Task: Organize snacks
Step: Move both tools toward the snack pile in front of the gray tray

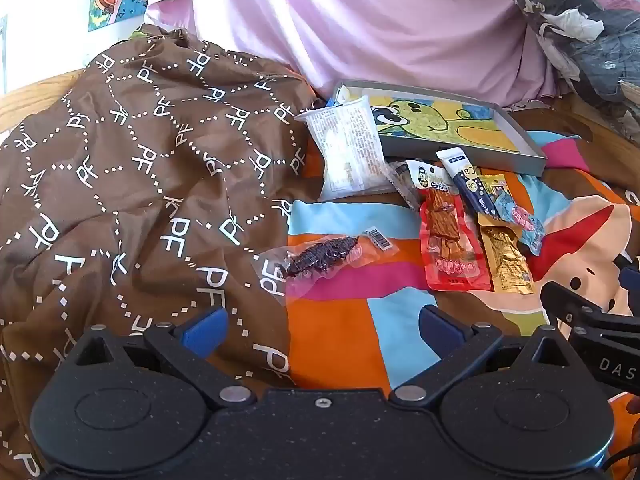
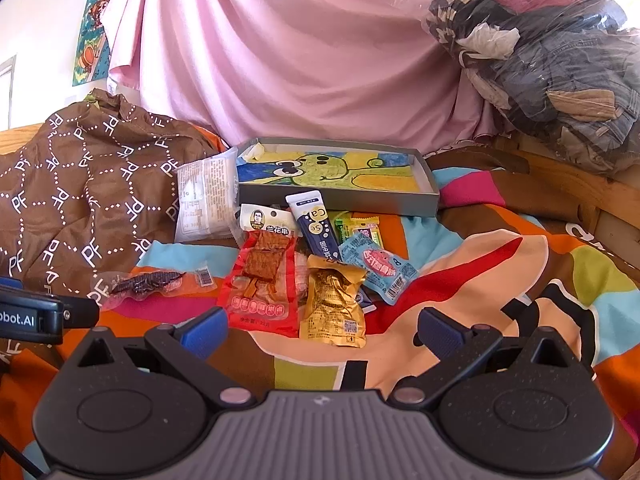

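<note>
My left gripper (image 1: 322, 330) hangs with its jaws spread wide and nothing between them, low over the patchwork bedspread (image 1: 352, 344), and my right gripper (image 2: 322, 330) is spread the same way, empty, at the bottom centre of its view. The snacks sit mid-frame in a loose heap: a red pouch (image 2: 262, 284) and a gold pouch (image 2: 334, 304) nearest my right fingers, a dark blue stick pack (image 2: 314, 226) and a light blue packet (image 2: 378, 266) behind them, a white packet (image 2: 204, 200) leaning on the left end of the grey tray (image 2: 340, 202). A clear packet with a dark snack (image 1: 324, 258) lies apart, left of the heap, its edge over the brown printed cloth (image 1: 132, 184). The bare tray floor shows a drawn picture. Open bedspread lies right of the heap; a wooden rail (image 2: 568, 184) bounds the far right.
</note>
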